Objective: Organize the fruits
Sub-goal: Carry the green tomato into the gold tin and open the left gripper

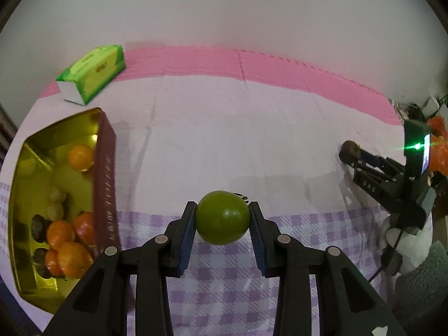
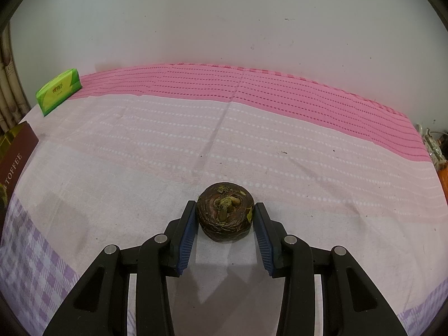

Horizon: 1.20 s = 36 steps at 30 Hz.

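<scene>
Green fruit aloft; brown fruit on cloth.

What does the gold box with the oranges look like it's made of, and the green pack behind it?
The gold box looks like metal tin or foil-lined card: its shiny inner walls mirror the oranges. The green pack looks like soft glossy plastic wrap, judging by its sheen and crumpled edges; probably tissues, though I can't be sure.

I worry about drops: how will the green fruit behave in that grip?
The green fruit looks round, glossy and firm, so it may slip between the left hand-held gripper pads and would probably roll if it landed on the cloth.
</scene>
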Each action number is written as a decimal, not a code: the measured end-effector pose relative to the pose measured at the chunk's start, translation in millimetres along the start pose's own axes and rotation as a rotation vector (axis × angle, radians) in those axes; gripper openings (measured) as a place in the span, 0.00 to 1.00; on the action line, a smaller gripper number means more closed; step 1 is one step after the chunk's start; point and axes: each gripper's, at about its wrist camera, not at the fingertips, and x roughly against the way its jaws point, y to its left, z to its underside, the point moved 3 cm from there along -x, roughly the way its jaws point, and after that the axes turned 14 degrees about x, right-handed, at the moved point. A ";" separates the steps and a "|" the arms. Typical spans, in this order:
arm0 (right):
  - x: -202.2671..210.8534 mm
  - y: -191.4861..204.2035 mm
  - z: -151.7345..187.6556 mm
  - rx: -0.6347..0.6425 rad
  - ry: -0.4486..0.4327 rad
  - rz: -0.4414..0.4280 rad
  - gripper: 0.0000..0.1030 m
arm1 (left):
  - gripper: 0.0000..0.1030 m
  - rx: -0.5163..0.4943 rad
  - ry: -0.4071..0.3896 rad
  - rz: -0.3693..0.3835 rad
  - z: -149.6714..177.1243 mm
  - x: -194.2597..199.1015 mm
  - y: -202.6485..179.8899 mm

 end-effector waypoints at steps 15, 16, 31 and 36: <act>-0.2 0.1 -0.5 0.000 0.000 0.000 0.41 | 0.32 0.129 -0.067 -0.081 -21.9 38.7 72.5; -0.2 0.1 -0.5 0.000 0.000 0.000 0.41 | 0.32 0.141 -0.068 -0.094 -21.9 39.9 80.0; -0.4 0.2 -0.1 0.000 0.000 0.000 0.41 | 0.32 0.221 -0.057 -0.185 -5.8 43.9 144.2; -0.4 0.4 0.0 0.000 0.000 0.000 0.41 | 0.32 0.230 -0.043 -0.202 0.4 38.7 153.4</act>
